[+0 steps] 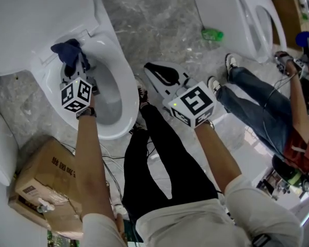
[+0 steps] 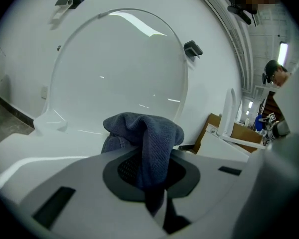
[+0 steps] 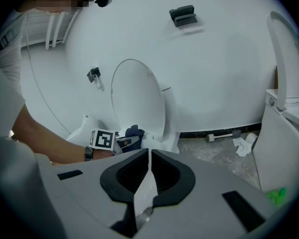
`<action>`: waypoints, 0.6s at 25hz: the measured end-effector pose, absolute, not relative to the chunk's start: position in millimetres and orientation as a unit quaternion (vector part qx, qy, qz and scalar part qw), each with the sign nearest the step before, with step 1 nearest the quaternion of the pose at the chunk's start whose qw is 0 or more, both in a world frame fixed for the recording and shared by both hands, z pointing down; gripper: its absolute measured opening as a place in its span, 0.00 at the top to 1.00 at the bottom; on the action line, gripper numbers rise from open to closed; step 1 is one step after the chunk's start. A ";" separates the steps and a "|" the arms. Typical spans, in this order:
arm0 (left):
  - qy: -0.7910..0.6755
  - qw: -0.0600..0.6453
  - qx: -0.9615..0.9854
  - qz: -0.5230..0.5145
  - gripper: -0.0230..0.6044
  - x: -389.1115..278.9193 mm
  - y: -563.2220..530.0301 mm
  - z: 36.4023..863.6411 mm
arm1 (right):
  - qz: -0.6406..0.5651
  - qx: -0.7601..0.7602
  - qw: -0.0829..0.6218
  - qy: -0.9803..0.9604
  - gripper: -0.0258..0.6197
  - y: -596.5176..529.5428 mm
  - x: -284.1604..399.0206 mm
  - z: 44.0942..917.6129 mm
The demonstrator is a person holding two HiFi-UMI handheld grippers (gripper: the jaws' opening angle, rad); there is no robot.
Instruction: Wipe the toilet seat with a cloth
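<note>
A white toilet (image 1: 127,84) stands at the left with its lid (image 1: 36,19) raised. My left gripper (image 1: 80,65) is shut on a dark blue cloth (image 1: 68,52) at the back of the bowl's rim, just under the lid. In the left gripper view the cloth (image 2: 150,136) bulges out of the shut jaws in front of the raised lid (image 2: 119,63). My right gripper (image 1: 153,68) hangs over the floor to the right of the bowl, shut with nothing in it. The right gripper view shows its jaws (image 3: 149,156) closed, with the cloth (image 3: 134,132) far off.
A cardboard box (image 1: 44,187) sits on the floor at the lower left, with cables beside it. My legs in black trousers (image 1: 159,153) stand between the grippers. A second toilet (image 1: 247,14), a green object (image 1: 212,34) and another person's jeans (image 1: 257,99) are to the right.
</note>
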State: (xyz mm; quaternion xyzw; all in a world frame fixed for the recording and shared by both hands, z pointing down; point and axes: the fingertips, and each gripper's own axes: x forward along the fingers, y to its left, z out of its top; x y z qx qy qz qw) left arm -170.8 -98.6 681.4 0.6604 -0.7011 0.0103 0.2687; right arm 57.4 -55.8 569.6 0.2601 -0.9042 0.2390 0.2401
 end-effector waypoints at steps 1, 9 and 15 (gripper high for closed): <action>-0.699 0.270 0.663 0.006 0.90 -167.1 -100.1 681.3 | 0.239 0.262 0.241 -0.903 0.90 -55.9 59.8 570.1; -0.667 0.278 0.691 -0.008 0.90 -130.2 -106.8 683.8 | 0.243 0.273 0.240 -0.899 0.90 -49.2 71.4 574.0; -0.614 0.287 0.735 -0.012 0.90 -86.0 -108.0 676.4 | 0.242 0.278 0.236 -0.899 0.90 -42.0 73.1 564.7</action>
